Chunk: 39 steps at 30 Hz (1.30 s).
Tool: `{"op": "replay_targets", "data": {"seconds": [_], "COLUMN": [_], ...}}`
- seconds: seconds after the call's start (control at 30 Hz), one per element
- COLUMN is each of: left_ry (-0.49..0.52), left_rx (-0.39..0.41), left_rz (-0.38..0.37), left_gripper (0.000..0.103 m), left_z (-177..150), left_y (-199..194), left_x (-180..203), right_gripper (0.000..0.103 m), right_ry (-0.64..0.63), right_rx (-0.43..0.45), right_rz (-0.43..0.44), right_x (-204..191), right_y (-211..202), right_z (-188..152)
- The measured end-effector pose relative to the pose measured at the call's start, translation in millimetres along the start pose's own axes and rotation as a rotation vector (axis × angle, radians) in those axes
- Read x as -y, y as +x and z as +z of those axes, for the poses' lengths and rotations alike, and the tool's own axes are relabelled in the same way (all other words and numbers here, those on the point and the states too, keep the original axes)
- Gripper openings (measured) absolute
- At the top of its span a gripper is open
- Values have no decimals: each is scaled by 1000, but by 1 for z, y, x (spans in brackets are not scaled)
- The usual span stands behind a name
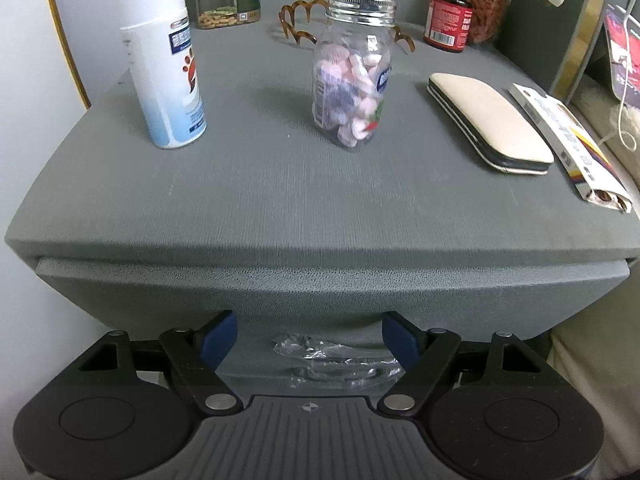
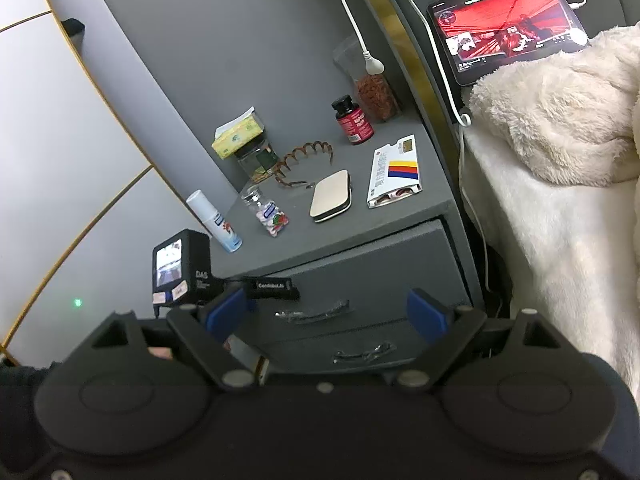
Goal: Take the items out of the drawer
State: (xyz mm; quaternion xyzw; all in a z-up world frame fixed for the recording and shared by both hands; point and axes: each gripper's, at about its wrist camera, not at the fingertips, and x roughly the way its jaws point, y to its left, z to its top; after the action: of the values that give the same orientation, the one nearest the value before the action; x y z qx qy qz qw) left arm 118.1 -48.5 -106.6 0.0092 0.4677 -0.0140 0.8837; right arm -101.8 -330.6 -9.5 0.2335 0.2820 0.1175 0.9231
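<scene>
My left gripper (image 1: 310, 330) sits low center in the left wrist view, fingers (image 1: 218, 332) spread wide, nothing between them. Straight ahead, filling the middle of the frame, is the top drawer (image 1: 192, 292) front, shut. Its handle (image 1: 340, 354) shows just between my fingers at lower center, plastic-wrapped, long axis left-right across the frame.

Only the left view shows the tabletop (image 1: 260, 184) up close: spray can (image 1: 164, 72) upper left, candy jar (image 1: 352, 68) center, both upright; cream case (image 1: 490, 122) right, long axis running from upper left to lower right.

Right wrist view is further back and higher. My right gripper (image 2: 326, 314) is at lower center, fingers (image 2: 428, 316) released, empty. Only this view shows both drawers stacked: top drawer (image 2: 380, 264) and lower drawer (image 2: 320, 344), both closed, handles (image 2: 316, 312) running roughly horizontal, tilted up to the right. It also shows the left gripper's (image 2: 260, 288) camera box at middle left, a tablet (image 2: 508, 28) upper right, and a fluffy blanket (image 2: 560, 128) on the right.
</scene>
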Motion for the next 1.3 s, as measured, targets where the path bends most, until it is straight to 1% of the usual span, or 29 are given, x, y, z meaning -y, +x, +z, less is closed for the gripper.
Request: {"op": "replay_targets", "data": {"seconds": [0.13, 0.23, 0.37, 0.43, 0.5, 0.53, 0.6, 0.63, 0.7, 0.73, 0.77, 0.8, 0.83, 0.93, 1.0, 1.07, 1.1, 1.13, 1.2, 1.27, 1.3], "left_ry": [1, -18, -18, 14, 93, 97, 59, 42, 12, 1, -17, -40, -65, -129, -146, -171, -178, -170, -147, -125, -118], "left_rx": [-3, -28, -24, -11, 25, 34, 87, 108, 170, 199, 224, 246, 245, 196, 145, 102, 76, 56, 42, 32, 31], "left_rz": [2, -17, -36, -15, 36, 36, -2, -16, -45, -51, -62, -77, -89, -112, -82, -42, -20, -11, 0, 8, 11], "left_gripper": [75, 75, 75, 75, 75, 75, 77, 81, 87, 94, 103, 103, 103, 103, 103, 103, 103, 103, 103, 103, 103], "left_z": [-16, -28, -56, -71, -95, -101, -123, -130, -146, -152, -159, -167, -172, -182, -190, -197, -202, -208, -213, -226, -232], "left_y": [-11, -21, -36, -46, -69, -76, -117, -134, -181, -202, -227, -254, -273, -310, -323, -332, -336, -342, -355, -370, -376], "left_x": [0, -4, -7, -5, -1, -1, -13, -18, -31, -37, -44, -52, -58, -72, -81, -90, -93, -94, -96, -94, -92], "right_gripper": [87, 87, 87, 87, 88, 89, 97, 102, 102, 102, 102, 102, 102, 103, 103, 103, 103, 103, 103, 103, 103], "right_ry": [2, 3, -7, -18, -37, -49, -92, -111, -128, -121, -110, -111, -125, -189, -214, -199, -192, -196, -212, -268, -287], "right_rx": [-1, -4, -14, -22, -27, -26, -7, -10, -38, -56, -77, -92, -97, -113, -164, -217, -244, -257, -267, -300, -302], "right_rz": [0, -1, -5, -12, -33, -44, -49, -50, -63, -69, -80, -91, -104, -164, -254, -359, -397, -402, -406, -445, -456], "right_x": [0, 0, -2, -3, -7, -9, -18, -23, -31, -36, -40, -46, -53, -76, -89, -99, -104, -107, -111, -119, -122], "right_y": [-1, -1, 1, 2, 2, 2, -4, -4, 0, 4, 8, 13, 19, 40, 62, 83, 93, 98, 104, 112, 113], "right_z": [0, -1, -1, -1, 0, 0, 0, 0, 4, 8, 13, 19, 26, 48, 65, 77, 80, 82, 82, 78, 76]}}
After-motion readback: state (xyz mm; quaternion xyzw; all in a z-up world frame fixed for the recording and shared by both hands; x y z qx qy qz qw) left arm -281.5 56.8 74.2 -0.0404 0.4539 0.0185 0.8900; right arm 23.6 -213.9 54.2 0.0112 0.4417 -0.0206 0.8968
